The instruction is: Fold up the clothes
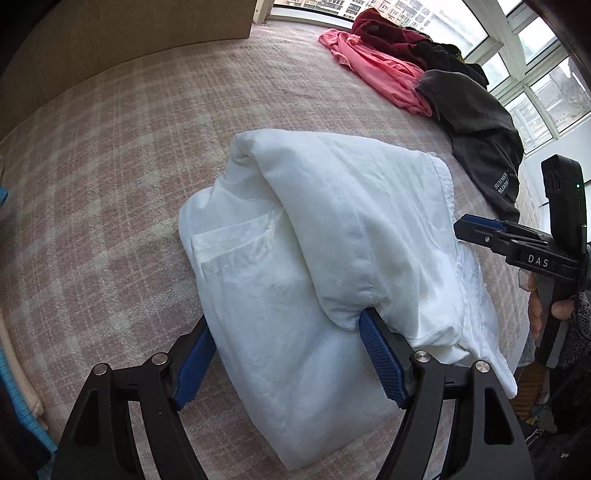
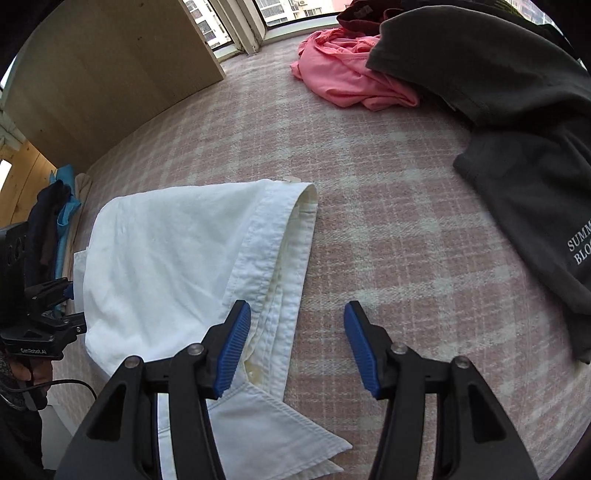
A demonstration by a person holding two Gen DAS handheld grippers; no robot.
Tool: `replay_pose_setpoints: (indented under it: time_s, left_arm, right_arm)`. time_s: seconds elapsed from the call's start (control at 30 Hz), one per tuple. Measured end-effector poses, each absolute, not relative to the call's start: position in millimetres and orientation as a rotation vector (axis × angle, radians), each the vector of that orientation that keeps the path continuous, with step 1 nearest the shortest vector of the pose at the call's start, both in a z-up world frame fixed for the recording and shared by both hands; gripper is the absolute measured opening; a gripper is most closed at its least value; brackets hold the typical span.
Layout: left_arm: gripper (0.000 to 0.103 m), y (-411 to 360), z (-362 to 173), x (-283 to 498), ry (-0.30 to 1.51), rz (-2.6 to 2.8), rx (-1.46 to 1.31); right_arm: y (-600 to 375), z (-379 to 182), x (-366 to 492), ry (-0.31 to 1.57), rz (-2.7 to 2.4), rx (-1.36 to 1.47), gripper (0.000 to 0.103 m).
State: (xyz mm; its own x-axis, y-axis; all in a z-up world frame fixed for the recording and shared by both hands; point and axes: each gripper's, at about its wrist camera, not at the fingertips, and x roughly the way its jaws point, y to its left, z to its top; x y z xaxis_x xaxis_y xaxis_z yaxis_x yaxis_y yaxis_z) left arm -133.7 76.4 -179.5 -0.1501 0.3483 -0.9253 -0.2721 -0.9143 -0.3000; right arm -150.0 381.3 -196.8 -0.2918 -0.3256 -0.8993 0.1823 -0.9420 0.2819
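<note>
While both grippers sit spread wide, the folded white shirt [image 1: 314, 236] lies on the pink checked bedspread [image 1: 129, 147], near edge.

Left gripper [image 1: 284, 354]: fingers apart, straddling the shirt's near end; right pad under a fold, left pad beside the cloth, not clamped. Right gripper [image 2: 295, 343]: spread, nothing held, left pad over the collar, right pad over bare bedspread. Far right: pink top [image 2: 347, 81], dark grey shirt [image 2: 517, 122] with white lettering, dark red garment [image 1: 384, 33] by the window [image 1: 546, 92].
</note>
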Motion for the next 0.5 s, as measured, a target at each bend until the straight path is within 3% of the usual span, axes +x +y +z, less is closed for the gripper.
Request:
replay_pose_setpoints:
  time_s: [0.03,0.13,0.33,0.5]
  left_arm:
    - [0.076,77,-179,-134,-0.098,2.118,-1.728]
    - [0.076,73,-177,-132,-0.154,2.088,-1.736]
    - [0.076,61,-168,-133,-0.309,2.020,-1.741]
    - [0.076,68,-163,-142,-0.315,2.019,-1.754]
  right_arm:
    - [379,-197,-149,-0.174,-2.286,1.623,0.061]
    - [355,-204,-149,-0.117,-2.205,1.594,0.063]
    - [368,-205,-157,-0.310,-2.100,1.618,0.063]
    - [341,-200,-145,0.013,-2.155,1.611,0.063]
